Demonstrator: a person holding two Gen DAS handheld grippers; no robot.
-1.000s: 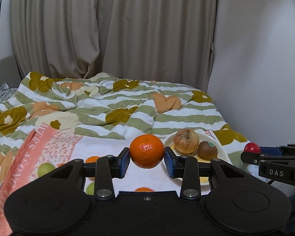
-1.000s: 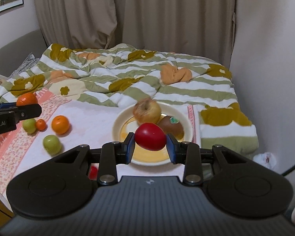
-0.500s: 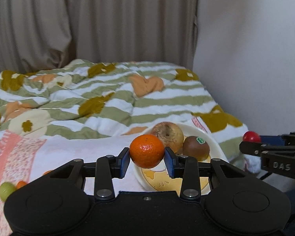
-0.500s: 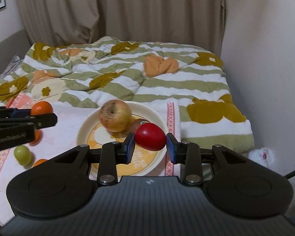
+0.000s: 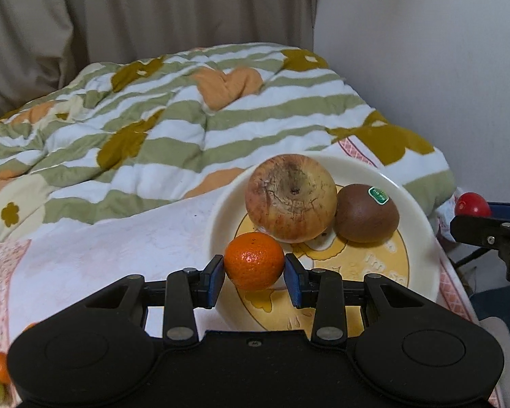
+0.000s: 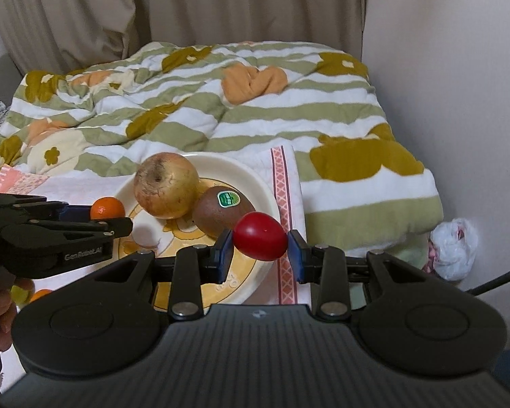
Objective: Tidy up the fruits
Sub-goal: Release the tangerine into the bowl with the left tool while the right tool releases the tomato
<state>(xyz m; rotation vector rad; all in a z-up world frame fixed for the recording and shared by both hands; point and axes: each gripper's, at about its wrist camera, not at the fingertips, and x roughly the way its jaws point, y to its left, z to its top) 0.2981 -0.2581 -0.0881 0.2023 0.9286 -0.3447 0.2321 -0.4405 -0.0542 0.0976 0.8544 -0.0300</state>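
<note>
Pinching between blue pads: left gripper [image 5: 254,273] mandarin [image 5: 254,260], right gripper [image 6: 260,251] tomato [image 6: 260,240], above plate [image 5: 421,224].

Plate [image 5: 421,224] near half bare; apple [image 5: 290,197], kiwi [image 5: 365,214] crowd far half.

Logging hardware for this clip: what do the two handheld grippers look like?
Both are matte black plastic with blue finger pads, silver screw heads and two round discs on the body. The left gripper carries white "GenRobot.AI" lettering on its side. A black cable trails beside the right gripper.
</note>
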